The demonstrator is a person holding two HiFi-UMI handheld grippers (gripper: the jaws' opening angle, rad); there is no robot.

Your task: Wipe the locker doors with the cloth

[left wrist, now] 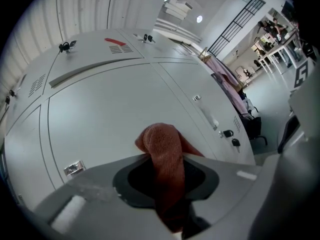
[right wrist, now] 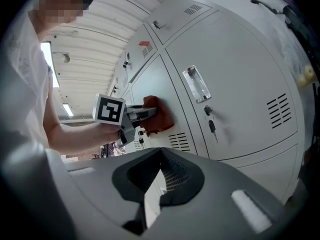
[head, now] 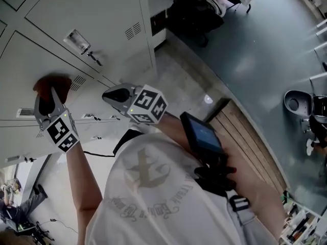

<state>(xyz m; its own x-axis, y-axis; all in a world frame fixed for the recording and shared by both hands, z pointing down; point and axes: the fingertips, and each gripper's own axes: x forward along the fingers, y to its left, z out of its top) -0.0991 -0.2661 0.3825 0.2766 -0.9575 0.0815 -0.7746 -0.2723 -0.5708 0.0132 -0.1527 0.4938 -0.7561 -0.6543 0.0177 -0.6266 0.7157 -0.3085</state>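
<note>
Cloth on the locker door, wipe under way.
My left tongs pinch the red cloth flat against a grey locker door. If I drag it over the vent slots, I think it could snag and pull free. My right tongs hang pressed together, empty.

Grey floor (wooden bench alongside)
</note>
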